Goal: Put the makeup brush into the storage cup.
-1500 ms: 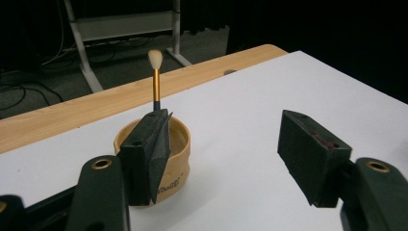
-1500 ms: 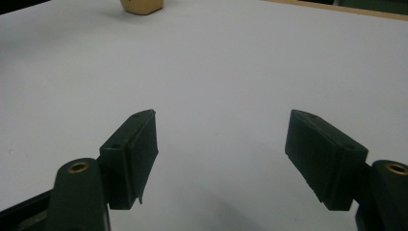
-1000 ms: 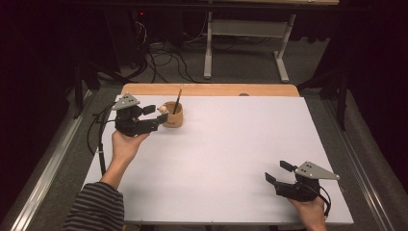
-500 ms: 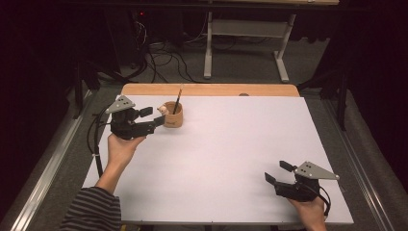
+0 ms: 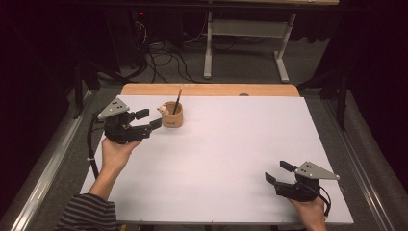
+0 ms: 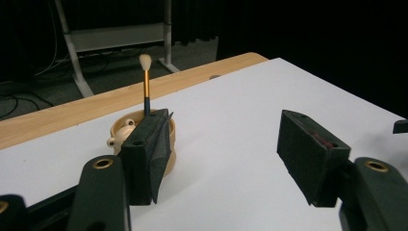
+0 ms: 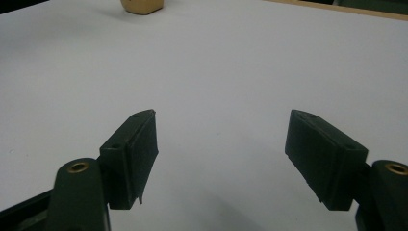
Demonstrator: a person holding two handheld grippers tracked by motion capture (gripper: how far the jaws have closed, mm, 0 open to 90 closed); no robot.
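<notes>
The left hand-held gripper (image 5: 150, 120) sits just left of the little tan wooden cup (image 5: 172, 115) near the far left of the white surface (image 5: 231, 159), jaws spread wide and holding nothing. In the left gripper view the cup (image 6: 166, 144) sits partly behind the left-hand jaw rather than in the gap, so it looks like the person is lining up on it — either the cup or the brush (image 5: 177, 102) standing in it.

To do this well, the person should probably swing the gripper over a bit so the target lands between the pads, not behind one. If it's the brush, come in above the rim and pinch the thin handle squarely across its width; it's skinny and would likely slip or tip the cup if caught off-centre. If it's the cup, close slowly on the round wall, which looks light enough to skate.

The brush (image 6: 145, 84) stands close to upright, long axis nearly vertical — pale bristle tip up, gold then dark handle going down into the cup. From the high view it leans slightly toward the far edge.

The right hand-held gripper (image 5: 278, 172) rests at the near right corner, well apart, jaws also spread and empty.
</notes>
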